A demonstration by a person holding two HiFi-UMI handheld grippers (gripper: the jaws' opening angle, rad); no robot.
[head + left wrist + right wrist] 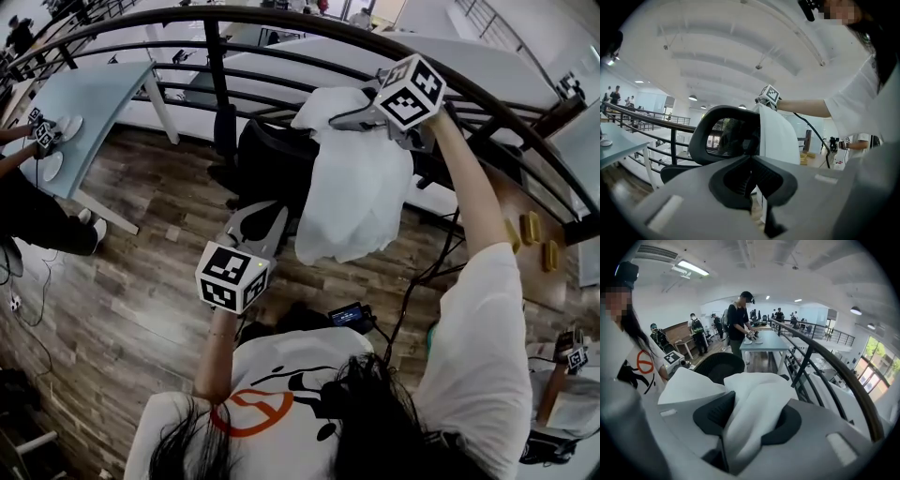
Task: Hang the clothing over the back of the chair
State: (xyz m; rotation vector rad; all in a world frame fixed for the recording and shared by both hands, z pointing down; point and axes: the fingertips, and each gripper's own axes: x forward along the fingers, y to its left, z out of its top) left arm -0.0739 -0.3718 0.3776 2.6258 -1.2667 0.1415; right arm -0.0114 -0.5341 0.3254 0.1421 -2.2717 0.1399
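A: Where's the clothing (pixel 354 197)?
B: One o'clock, white, hanging from the right gripper (pixel 337 120), at the black chair's (pixel 267 155) three o'clock
A: The left gripper (pixel 262 214)?
B: Seven o'clock, below the chair, apart from the clothing

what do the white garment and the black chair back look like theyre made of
The white garment looks like soft, matte cloth: it hangs in limp folds; fibre unclear. The black chair back looks like see-through mesh in a smooth, probably plastic, frame.
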